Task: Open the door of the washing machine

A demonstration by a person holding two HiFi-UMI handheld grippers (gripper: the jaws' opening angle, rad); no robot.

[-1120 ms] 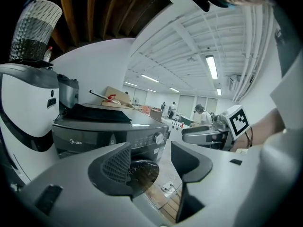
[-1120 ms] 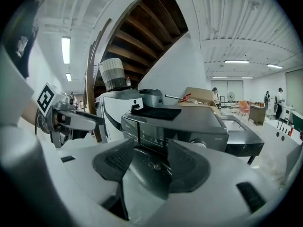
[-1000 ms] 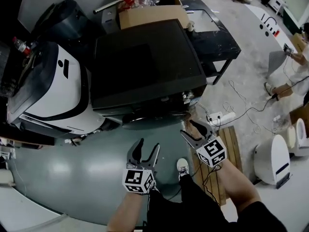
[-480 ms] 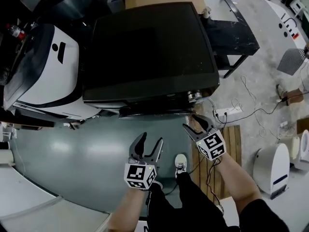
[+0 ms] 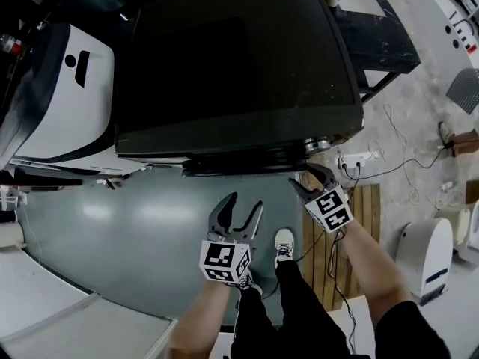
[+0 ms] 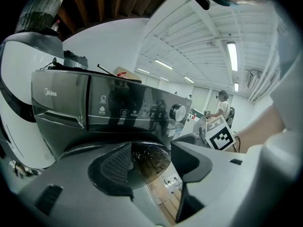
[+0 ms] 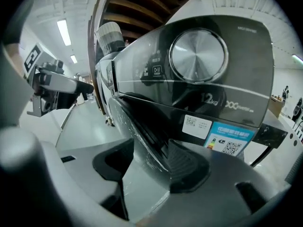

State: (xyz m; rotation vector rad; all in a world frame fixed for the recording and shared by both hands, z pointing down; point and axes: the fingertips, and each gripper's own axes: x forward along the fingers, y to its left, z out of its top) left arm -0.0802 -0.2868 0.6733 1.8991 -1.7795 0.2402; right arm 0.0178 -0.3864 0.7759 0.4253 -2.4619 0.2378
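Washing machine: we see a dark front-loader filling the upper half of the head view. Its front faces down the frame toward us.
Door: the round door sits at the lower middle of the machine's front, below the control panel, and looks to be closed against the front. In the left gripper view its dark glass fills the centre of the frame.
Right gripper: the right gripper is at the door's right side, just under the silver control dial. Its jaws stand apart with the door's rim running up between them. The rim lies close to the right-hand jaw and clear of the other, so we judge nothing is clamped yet.
Left gripper: the left gripper hangs over the green floor, lower centre of the head view. It is near the door but not touching it, with its jaws spread and nothing between them.
How it will handle: we expect a stiff, fairly heavy hinged door held by a latch, so it should need one firm pull before it swings freely. The glass bowl looks smooth and would slip in the jaws.
Where to hold: we would take the rim at the right side, where the right gripper already straddles it, and avoid the glass. We cannot make out a handle recess or the hinge.
Risk: a shallow bite on the rim could slide off when the latch gives.
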